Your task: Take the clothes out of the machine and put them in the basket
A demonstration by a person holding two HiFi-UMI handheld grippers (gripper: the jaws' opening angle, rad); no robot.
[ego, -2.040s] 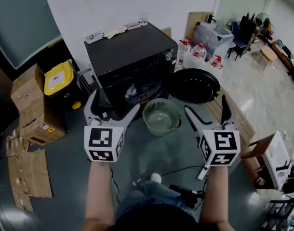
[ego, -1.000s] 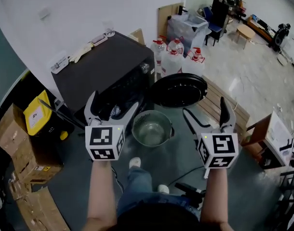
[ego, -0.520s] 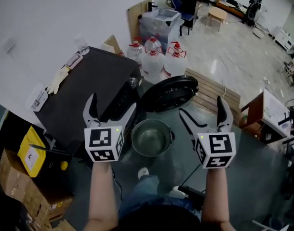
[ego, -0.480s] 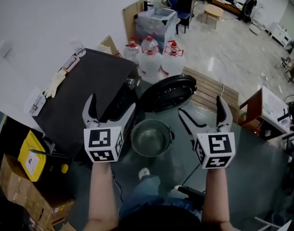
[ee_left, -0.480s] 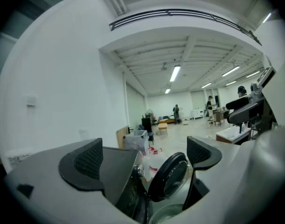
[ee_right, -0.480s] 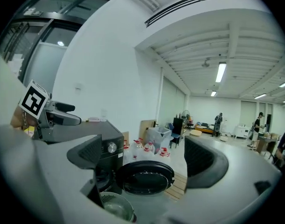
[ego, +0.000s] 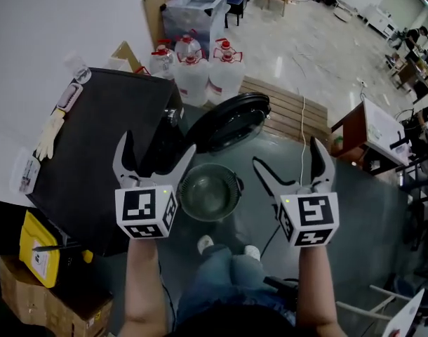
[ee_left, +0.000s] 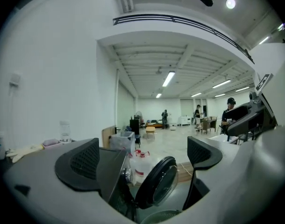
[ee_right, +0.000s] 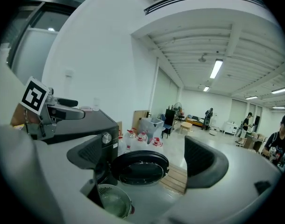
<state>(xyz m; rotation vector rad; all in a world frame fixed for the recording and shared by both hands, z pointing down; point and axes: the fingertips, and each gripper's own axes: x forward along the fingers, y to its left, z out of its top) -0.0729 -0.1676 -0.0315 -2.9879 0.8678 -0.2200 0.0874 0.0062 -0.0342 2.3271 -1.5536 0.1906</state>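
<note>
Machine [ego: 95, 142] swung toward 10 o'clock; basket [ego: 208, 194] centre, between left gripper [ego: 156, 143] and right gripper [ego: 285, 153], both jaws apart, empty.

The black front-loading washing machine [ego: 88, 153] stands with its round dark door [ego: 228, 121] swung open. The round green plastic basket [ego: 208, 192] sits on the floor just before it, between the left gripper [ego: 156, 147] and the right gripper [ego: 287, 154], both with jaws spread apart.
</note>
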